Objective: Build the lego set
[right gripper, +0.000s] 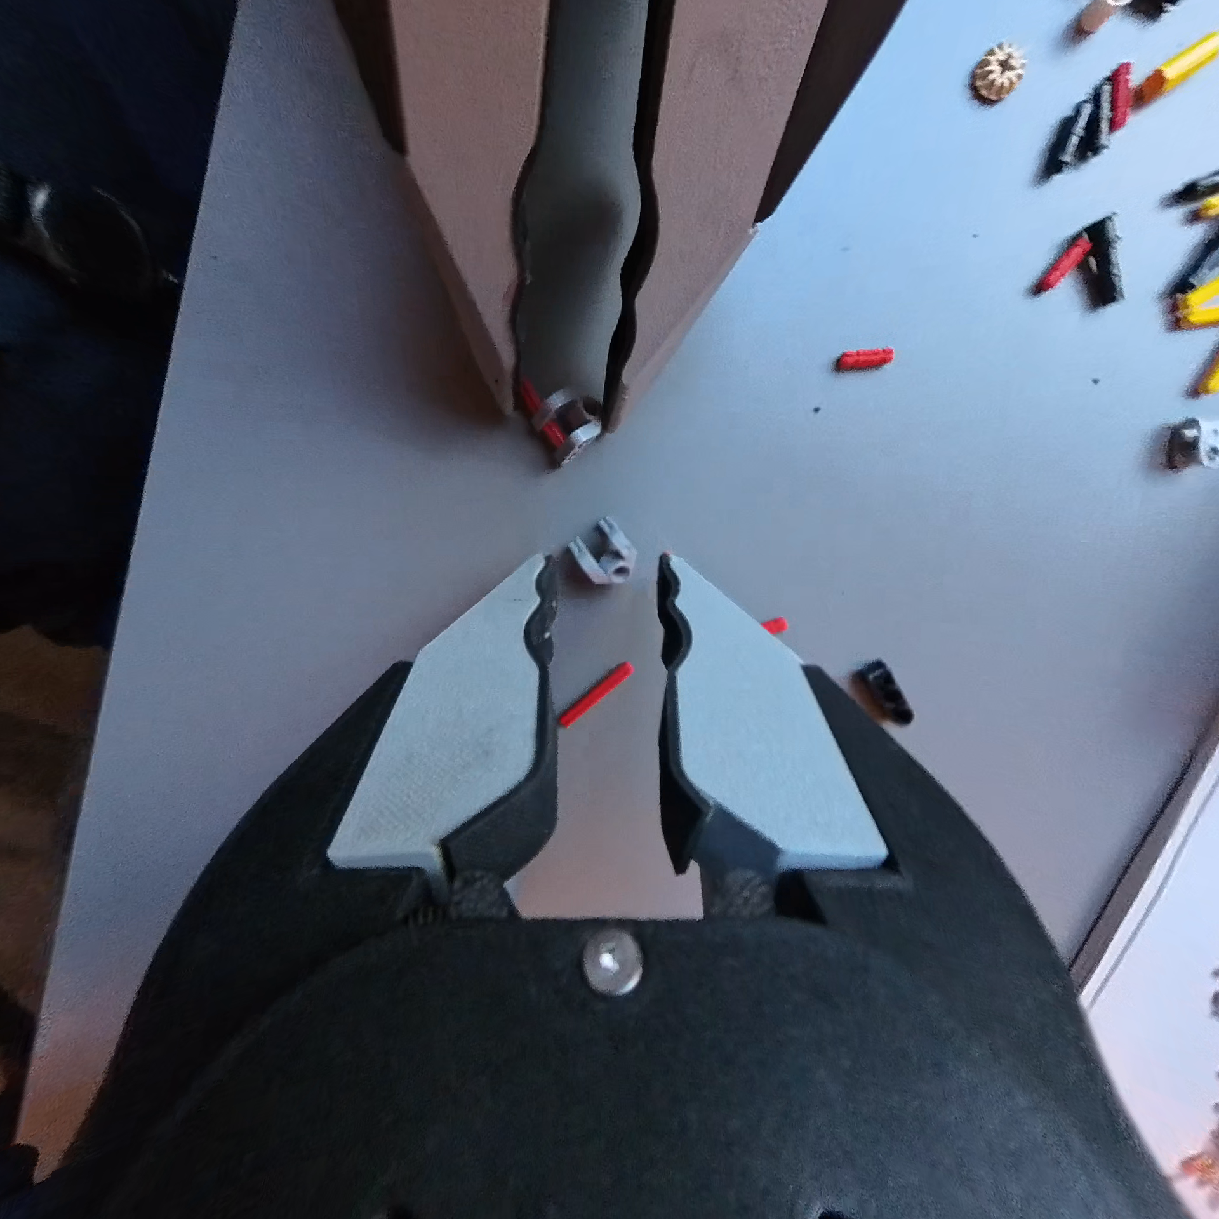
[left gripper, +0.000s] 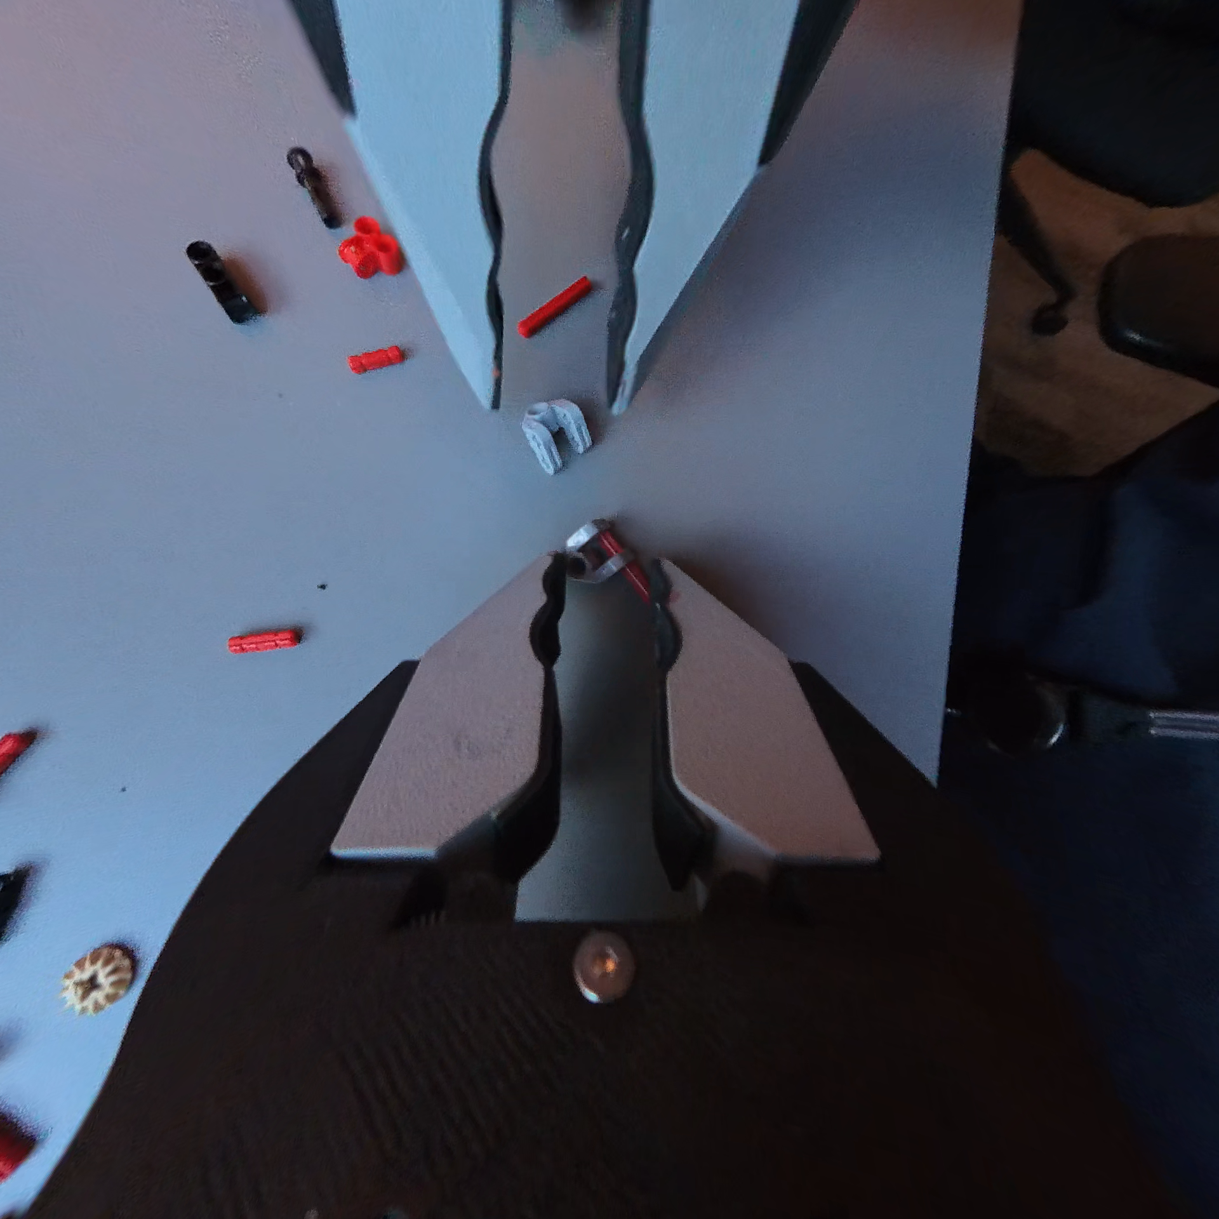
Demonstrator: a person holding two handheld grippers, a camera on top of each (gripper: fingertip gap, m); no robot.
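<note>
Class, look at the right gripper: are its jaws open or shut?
Open. The right gripper has a clear gap between its fingertips; the grey forked piece lies free on the table.

Scattered building-toy parts are seen on a pale grey table (right gripper: 923, 528) — short red pins (left gripper: 265, 640), black connectors (left gripper: 221, 280), a tan gear (left gripper: 97, 978) and yellow beams (right gripper: 1181, 66). A grey forked piece (left gripper: 556, 432) and a red axle (left gripper: 553, 307) lie nearby — well apart from the rest.

Each hand-held gripper (right gripper: 607, 561) has a black textured body. Fingers (right gripper: 462, 725) are pale grey wedges with wavy black pads. One silver screw (right gripper: 611, 962) sits centrally.
</note>
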